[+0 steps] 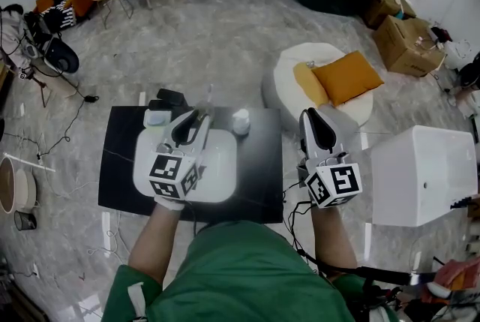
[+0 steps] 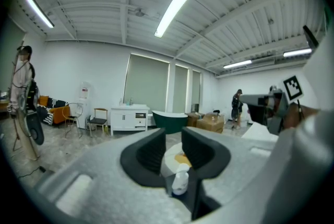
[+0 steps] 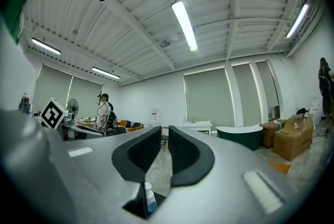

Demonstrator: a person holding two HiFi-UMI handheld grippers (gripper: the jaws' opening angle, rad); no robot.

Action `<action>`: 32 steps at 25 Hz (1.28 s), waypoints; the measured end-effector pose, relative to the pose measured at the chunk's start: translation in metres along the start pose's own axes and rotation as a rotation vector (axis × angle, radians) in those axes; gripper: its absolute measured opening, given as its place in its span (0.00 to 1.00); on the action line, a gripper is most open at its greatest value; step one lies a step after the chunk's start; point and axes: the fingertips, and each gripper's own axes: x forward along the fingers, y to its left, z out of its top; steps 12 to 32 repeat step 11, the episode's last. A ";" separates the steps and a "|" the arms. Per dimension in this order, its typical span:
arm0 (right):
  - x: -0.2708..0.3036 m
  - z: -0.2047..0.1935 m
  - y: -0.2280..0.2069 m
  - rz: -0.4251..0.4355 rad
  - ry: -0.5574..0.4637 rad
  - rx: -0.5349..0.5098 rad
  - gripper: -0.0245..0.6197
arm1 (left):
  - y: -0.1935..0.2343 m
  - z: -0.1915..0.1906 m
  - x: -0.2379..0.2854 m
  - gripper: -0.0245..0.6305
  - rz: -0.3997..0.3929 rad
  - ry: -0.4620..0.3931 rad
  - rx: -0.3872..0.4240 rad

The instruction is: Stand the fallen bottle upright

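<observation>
Both grippers hold nothing: left gripper w/ jaws apart over the tray, right gripper jaws a slit apart, just off the table's right edge. Bottle looks upright already nr the far edge; I reckon I'm hovering clear so I don't knock it.

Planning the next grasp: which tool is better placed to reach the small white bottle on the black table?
Left, probably. The left tool is over the table, jaws apart, the bottle framed in their gap. The right tool sits off the table's right edge.
</observation>
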 end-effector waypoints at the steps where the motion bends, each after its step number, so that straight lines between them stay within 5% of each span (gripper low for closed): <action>1: -0.001 -0.002 -0.001 -0.002 0.007 0.006 0.10 | -0.001 -0.002 0.001 0.18 0.000 0.003 0.001; 32: -0.010 -0.011 -0.022 0.016 0.002 0.023 0.10 | -0.021 -0.015 0.013 0.18 0.015 0.031 0.006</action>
